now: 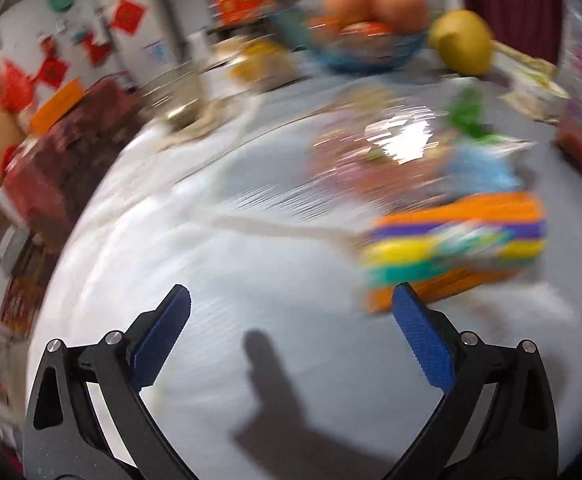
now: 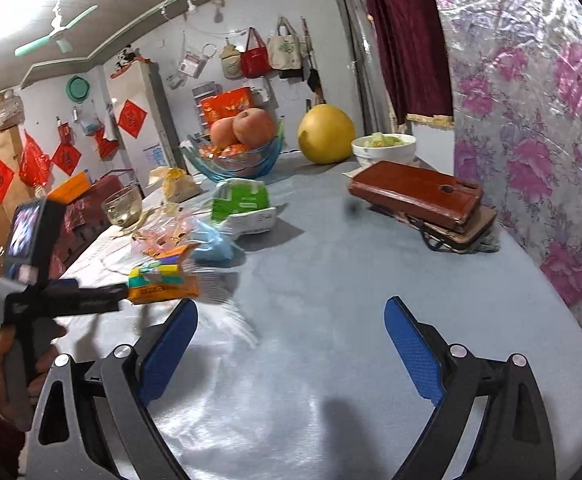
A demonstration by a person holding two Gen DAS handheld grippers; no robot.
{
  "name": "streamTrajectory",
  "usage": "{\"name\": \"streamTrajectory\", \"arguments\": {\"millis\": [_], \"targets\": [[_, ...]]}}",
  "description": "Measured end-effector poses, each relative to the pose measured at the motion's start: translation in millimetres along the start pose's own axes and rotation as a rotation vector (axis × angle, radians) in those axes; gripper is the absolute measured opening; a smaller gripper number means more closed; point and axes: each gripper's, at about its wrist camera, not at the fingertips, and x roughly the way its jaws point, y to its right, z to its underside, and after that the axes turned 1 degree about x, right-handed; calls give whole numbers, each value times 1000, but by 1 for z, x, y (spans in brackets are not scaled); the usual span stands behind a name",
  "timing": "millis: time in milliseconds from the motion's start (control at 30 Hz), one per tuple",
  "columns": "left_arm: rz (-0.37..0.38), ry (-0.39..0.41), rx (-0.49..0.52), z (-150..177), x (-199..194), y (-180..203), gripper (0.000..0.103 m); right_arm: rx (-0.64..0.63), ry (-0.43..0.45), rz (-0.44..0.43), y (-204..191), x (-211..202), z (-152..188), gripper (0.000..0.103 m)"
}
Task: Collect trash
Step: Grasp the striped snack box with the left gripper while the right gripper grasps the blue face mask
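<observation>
Your left gripper (image 1: 291, 308) is spread wide with nothing between its pads, hovering over bare table (image 1: 219, 264); its view is smeared by blur. The right gripper (image 2: 291, 320) is likewise wide apart and empty, above an open stretch of the grey-blue cloth.

The trash sits in a loose pile toward your left: an orange, purple and yellow packet (image 2: 163, 278) nearest, just beyond the left gripper's right pad (image 1: 423, 340) in its own view, where the packet (image 1: 455, 244) fills the right middle. Behind it lie a blue wad (image 2: 213, 242), crinkled clear wrap (image 2: 163, 234) and a green-and-white pack (image 2: 245, 208). From the right wrist you see your left hand (image 2: 11, 364) gripping the handle at the table's left edge, the tool's nose touching or just short of the packet; I cannot tell which.

The table's rim curves round on the right, close to a floral sheet (image 2: 531, 120) hanging there. A brown case (image 2: 419, 192) stacked on another flat thing lies near that side. At the far end stand a fruit bowl (image 2: 235, 160), a yellow pomelo (image 2: 326, 134) and a white bowl (image 2: 385, 148); a glass bowl (image 2: 123, 204) sits at the left rim. The widest free room is the middle and near part of the table, between pile and case.

Beyond are white walls with red paper squares, hanging bags, a ceiling fan and a dark red curtain (image 2: 407, 40).
</observation>
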Motion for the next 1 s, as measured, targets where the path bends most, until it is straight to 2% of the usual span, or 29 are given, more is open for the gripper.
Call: {"name": "streamTrajectory", "arguments": {"millis": [67,100,167,233,300,367,400,433,500,567,700,833,933,1000], "targets": [[18,-21,-36,10,0,-24,97,-8,1,-12,-6,0,0,93],[62,-33,-63,15,-3,-36,97,-14,4,-17,-8,0,-1,93],[142,-28,-102,15,-11,-43,97,-28,13,-16,-14,0,-2,93],[204,-6,-107,4,-19,-34,97,-30,10,-11,-17,1,-2,93],[261,48,-72,-12,-33,-10,97,-23,5,-18,-16,0,-2,93],[303,100,22,-23,-44,19,97,-25,8,-9,-16,-2,-2,93],[319,125,107,-28,-47,40,97,-24,10,-3,-14,-3,-2,93],[296,140,183,-31,-47,62,97,-19,10,-2,-12,-4,-2,93],[228,154,229,-33,-42,83,97,-8,6,-3,-7,-4,-2,93],[208,169,247,-35,-38,99,97,-2,0,-3,-4,-2,-2,93],[153,172,260,-35,-19,106,97,18,-8,-17,2,1,-2,93],[158,65,284,-23,7,88,97,32,-22,-38,3,3,-1,93],[183,26,222,-13,12,54,97,24,-20,-40,1,3,0,93],[160,8,168,-10,16,27,97,21,-21,-46,-2,3,0,93]]}}
